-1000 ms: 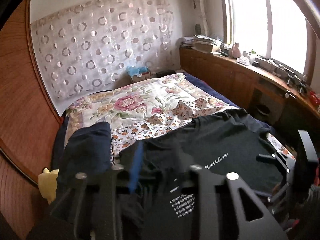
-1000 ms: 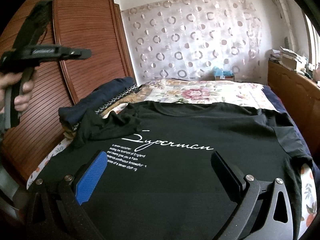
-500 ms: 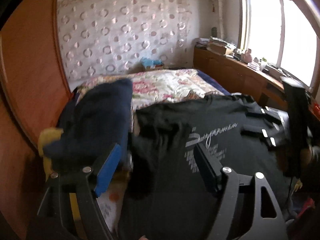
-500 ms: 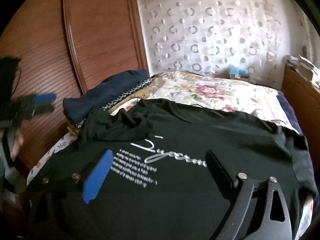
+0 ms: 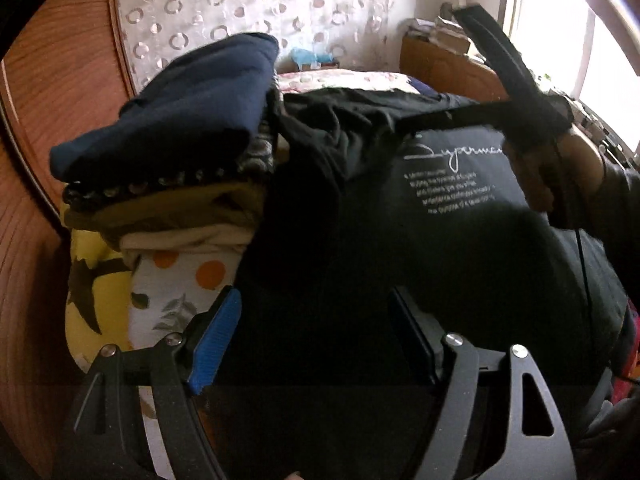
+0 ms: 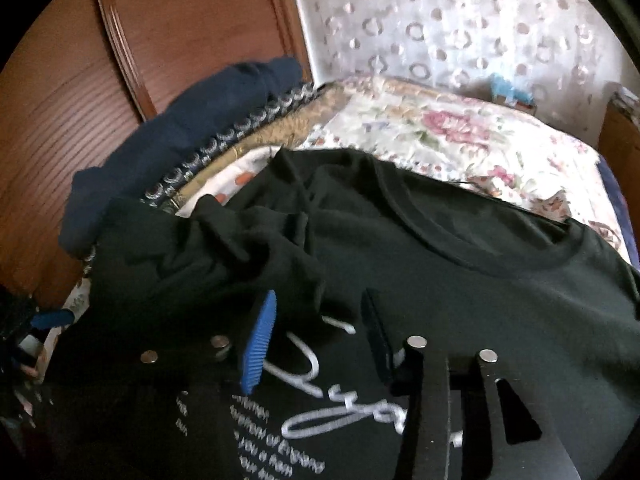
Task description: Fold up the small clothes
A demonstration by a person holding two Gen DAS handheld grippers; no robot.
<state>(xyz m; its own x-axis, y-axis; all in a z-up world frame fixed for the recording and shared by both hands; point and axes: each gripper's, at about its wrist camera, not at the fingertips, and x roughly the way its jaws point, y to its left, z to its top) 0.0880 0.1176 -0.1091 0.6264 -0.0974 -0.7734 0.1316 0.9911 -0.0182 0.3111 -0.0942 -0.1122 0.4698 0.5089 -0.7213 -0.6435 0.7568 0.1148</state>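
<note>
At the far left, a stack of folded clothes (image 5: 172,168) is kept against the wooden wardrobe (image 5: 36,128), presumably out of the way. Beside it, the black T-shirt (image 5: 400,248) is spread on the bed (image 6: 460,132), print up, its sleeve (image 6: 224,256) rumpled. The left gripper (image 5: 316,336) is held released over the hem. The right gripper (image 6: 316,340) is closing over the sleeve, nothing yet seen pinched, probably to fold it inward.

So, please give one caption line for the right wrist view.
Right gripper closing above the black T-shirt spread on the bed, beside a stack of folded clothes.
</note>
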